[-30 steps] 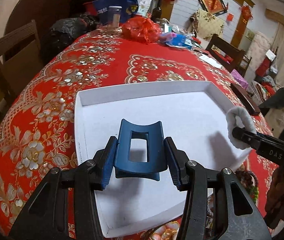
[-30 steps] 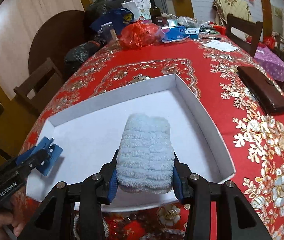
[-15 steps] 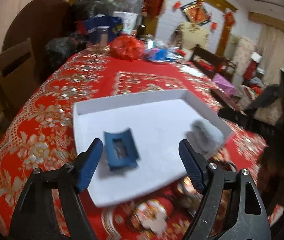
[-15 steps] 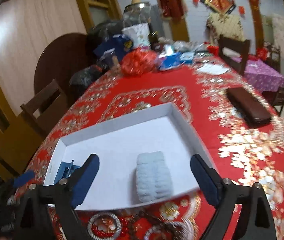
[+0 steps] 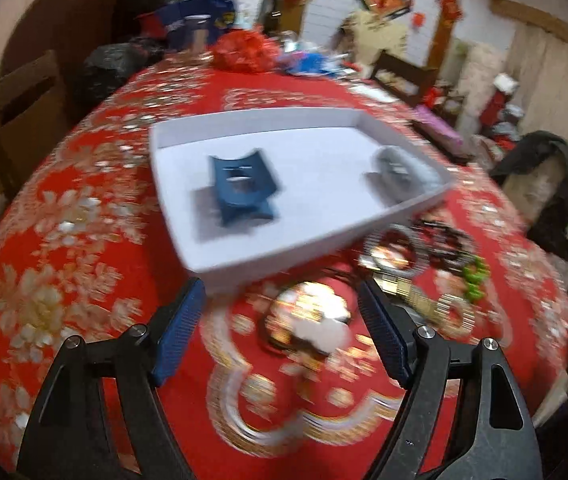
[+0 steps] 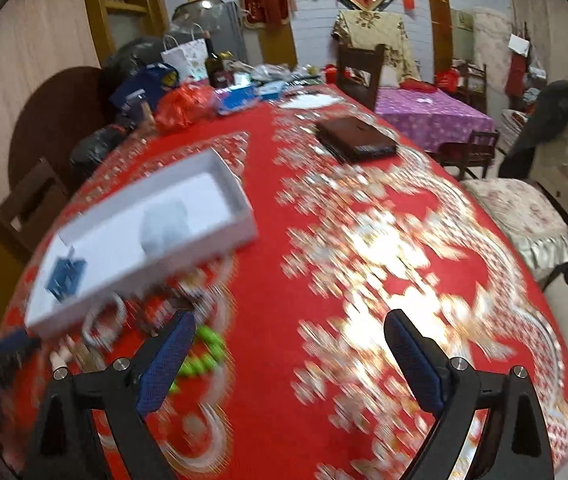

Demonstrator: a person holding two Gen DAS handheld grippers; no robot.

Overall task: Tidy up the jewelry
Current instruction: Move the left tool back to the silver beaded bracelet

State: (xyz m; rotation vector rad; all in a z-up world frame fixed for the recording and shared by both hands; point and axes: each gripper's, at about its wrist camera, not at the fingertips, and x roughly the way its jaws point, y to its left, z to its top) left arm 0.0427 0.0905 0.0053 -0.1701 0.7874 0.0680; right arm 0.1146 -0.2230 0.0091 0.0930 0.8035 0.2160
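While your left gripper (image 5: 280,332) and right gripper (image 6: 287,352) hang spread and empty, the blue clip (image 5: 244,186) and fluffy scrunchie (image 5: 395,168) already sit in the white tray (image 5: 284,256). You've still got the bracelets (image 5: 415,248) piled near its front edge.

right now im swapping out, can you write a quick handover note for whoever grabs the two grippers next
Left gripper: open, nothing between the fingers, over the tablecloth just in front of the white tray.
Right gripper: open and empty, off to the tray's right over bare cloth.
In the tray: blue hair claw on the left, pale fluffy scrunchie at the right end.
Done: those two pieces are in.
Left: the loose pile on the cloth in front of the tray, bead bracelets, a green bead piece and a floral piece. The views are blurred, so I cannot give an exact count.
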